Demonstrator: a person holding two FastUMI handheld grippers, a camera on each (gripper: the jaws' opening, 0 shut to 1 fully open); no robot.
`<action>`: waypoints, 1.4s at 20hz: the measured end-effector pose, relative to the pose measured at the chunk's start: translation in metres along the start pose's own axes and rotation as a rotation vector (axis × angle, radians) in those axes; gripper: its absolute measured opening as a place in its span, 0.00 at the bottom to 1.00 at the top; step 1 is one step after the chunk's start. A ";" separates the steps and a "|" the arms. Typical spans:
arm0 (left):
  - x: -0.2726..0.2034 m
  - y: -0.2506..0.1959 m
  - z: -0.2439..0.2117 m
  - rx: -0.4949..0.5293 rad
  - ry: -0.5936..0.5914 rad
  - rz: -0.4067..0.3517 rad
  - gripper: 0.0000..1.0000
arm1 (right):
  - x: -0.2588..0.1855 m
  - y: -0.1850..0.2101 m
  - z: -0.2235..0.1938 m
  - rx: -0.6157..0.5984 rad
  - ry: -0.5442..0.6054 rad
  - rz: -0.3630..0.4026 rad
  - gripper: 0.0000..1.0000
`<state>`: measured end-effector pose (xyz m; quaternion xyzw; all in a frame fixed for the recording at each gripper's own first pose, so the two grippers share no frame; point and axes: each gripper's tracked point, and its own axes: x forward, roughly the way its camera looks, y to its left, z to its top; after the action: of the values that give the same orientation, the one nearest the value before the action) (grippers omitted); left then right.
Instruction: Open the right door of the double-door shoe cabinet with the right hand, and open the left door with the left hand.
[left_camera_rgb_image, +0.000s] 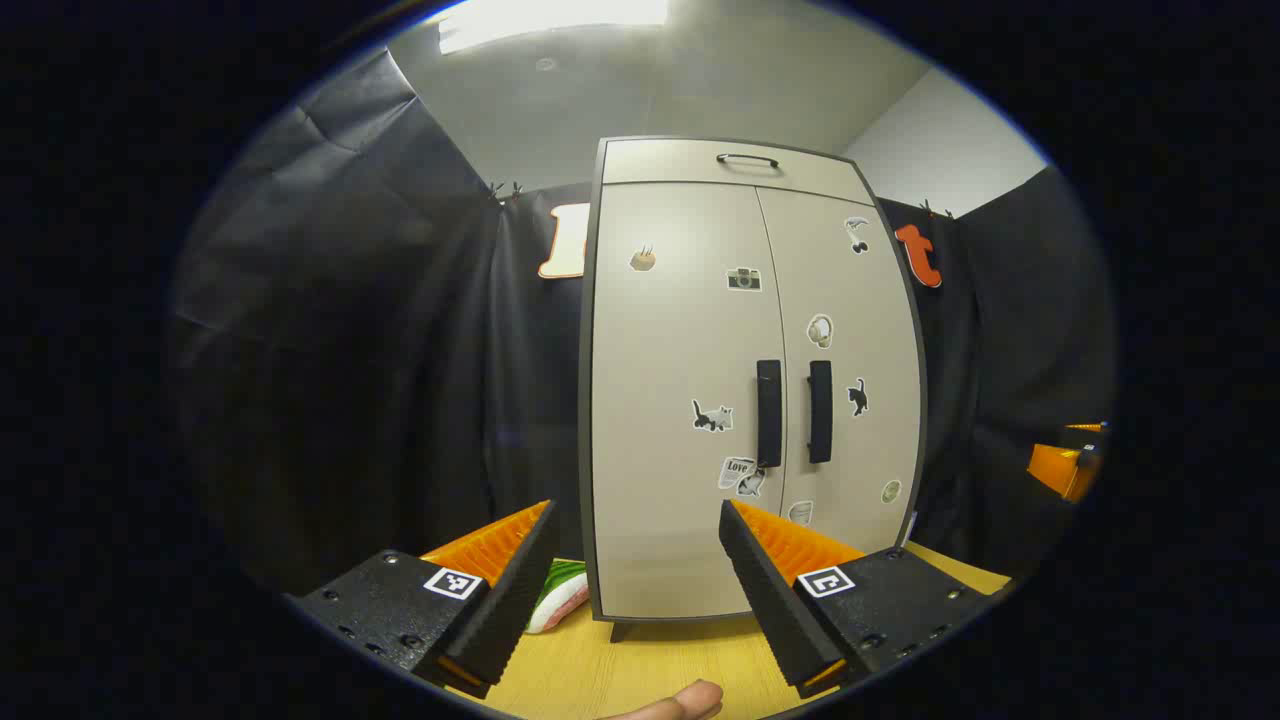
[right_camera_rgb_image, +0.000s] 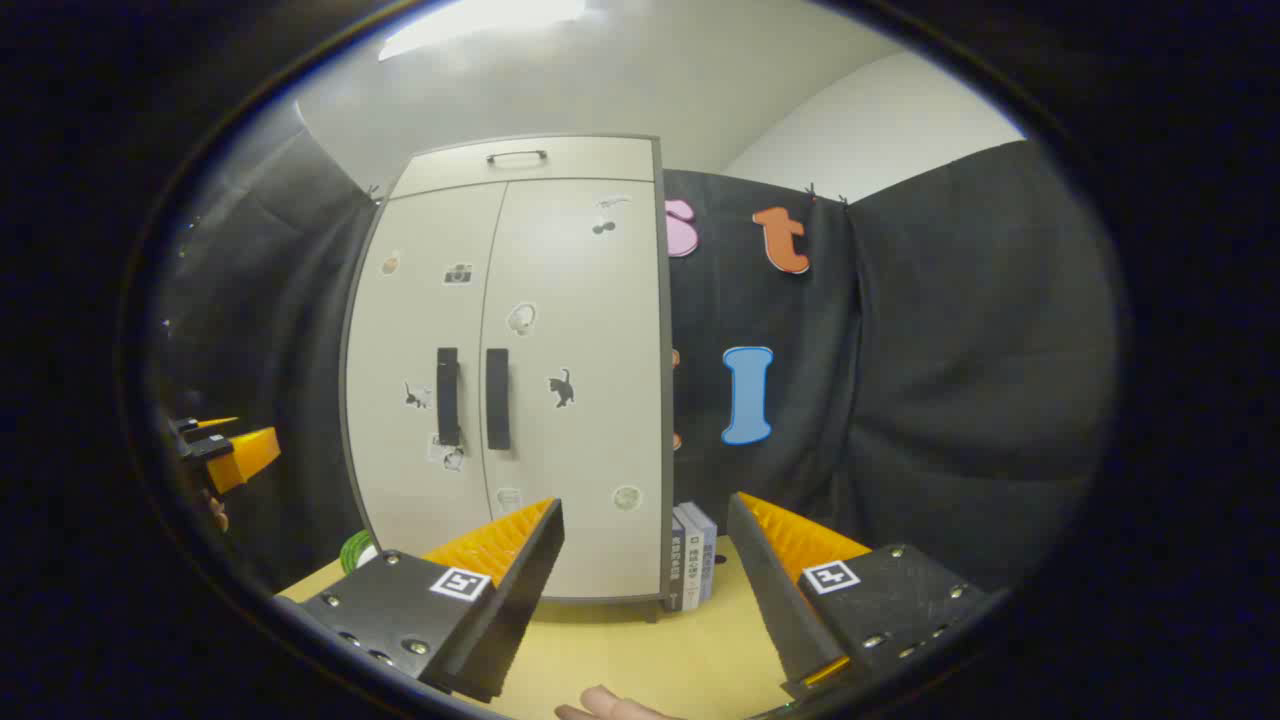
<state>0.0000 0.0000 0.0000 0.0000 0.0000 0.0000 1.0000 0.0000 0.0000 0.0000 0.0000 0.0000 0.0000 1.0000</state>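
Shoe cabinet (left_camera_rgb_image: 750, 380) upright on the wooden table (left_camera_rgb_image: 640, 670), both doors shut — neither handle touched.

Left door (left_camera_rgb_image: 680, 400) and right door (left_camera_rgb_image: 850, 380) meet at two vertical handles, left handle (left_camera_rgb_image: 768, 413) just beside right handle (left_camera_rgb_image: 820, 411). The left gripper (left_camera_rgb_image: 637, 525) and the right gripper (right_camera_rgb_image: 645, 520) hover well apart from the cabinet, fingers spread wide with nothing between them. Books (right_camera_rgb_image: 692, 558) stand just beside the cabinet's right side — a green-and-white item (left_camera_rgb_image: 560, 595) lies at its left.
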 end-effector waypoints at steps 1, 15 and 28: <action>0.001 -0.002 -0.001 -0.010 -0.002 -0.009 0.99 | 0.001 0.002 0.000 0.007 -0.002 0.013 0.98; 0.013 0.000 -0.033 -0.020 0.040 -0.034 0.99 | 0.027 0.018 -0.019 -0.015 0.032 0.031 0.94; -0.006 0.020 -0.054 -0.025 0.040 -0.035 0.99 | 0.124 0.084 0.009 -0.028 0.014 0.066 0.98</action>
<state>-0.0055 0.0200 -0.0538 -0.0125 0.0198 -0.0173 0.9996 0.1244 0.0840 0.0094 -0.0140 0.0069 0.0330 0.9993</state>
